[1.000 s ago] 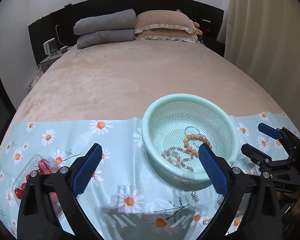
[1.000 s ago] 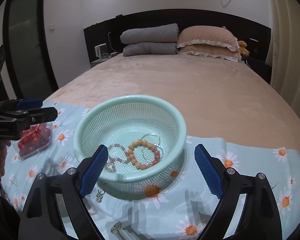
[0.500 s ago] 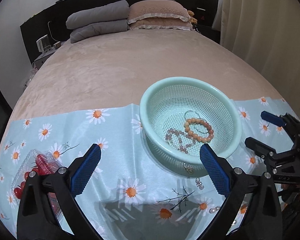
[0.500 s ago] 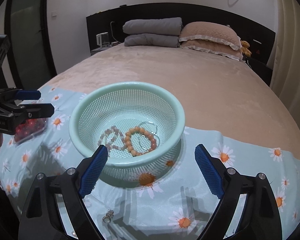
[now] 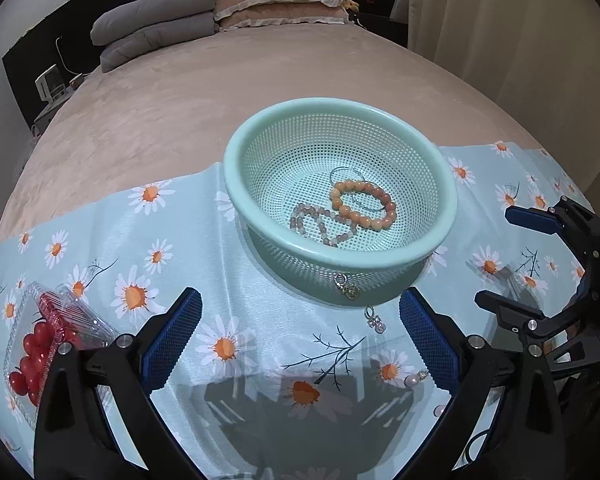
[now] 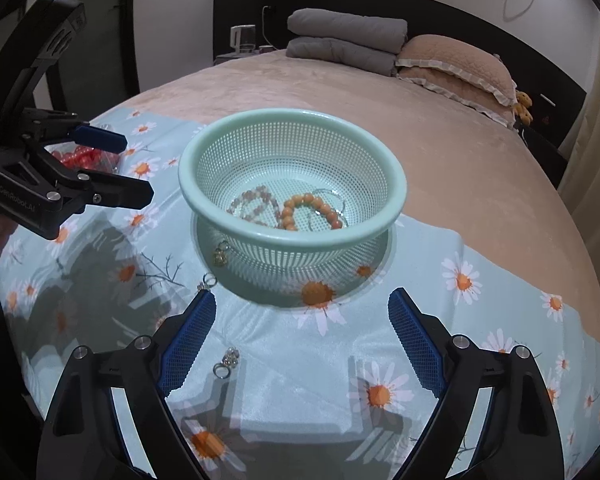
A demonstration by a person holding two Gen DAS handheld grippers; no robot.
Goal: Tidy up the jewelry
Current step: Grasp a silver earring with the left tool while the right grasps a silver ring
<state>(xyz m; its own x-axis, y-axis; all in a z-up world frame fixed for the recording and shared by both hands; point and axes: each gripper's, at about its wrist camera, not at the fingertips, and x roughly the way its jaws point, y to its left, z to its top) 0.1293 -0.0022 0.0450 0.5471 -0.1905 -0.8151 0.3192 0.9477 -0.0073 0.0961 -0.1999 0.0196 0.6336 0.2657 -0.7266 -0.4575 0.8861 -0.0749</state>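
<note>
A mint mesh basket stands on the daisy cloth. In it lie an orange bead bracelet, a pale pink bead bracelet and a thin wire hoop. Small earrings lie on the cloth in front of the basket, and a pearl piece lies near my left gripper's right finger. My left gripper is open and empty, short of the basket. My right gripper is open and empty, also short of it.
A clear plastic box of red cherry tomatoes sits at the cloth's left end. The cloth lies on a beige bed with pillows and a folded grey quilt at the head. A curtain hangs to the right.
Both grippers have risen and pulled back, looking down more steeply at the basket. More of the cloth and the loose earrings in front of the basket shows. Both stay open.
</note>
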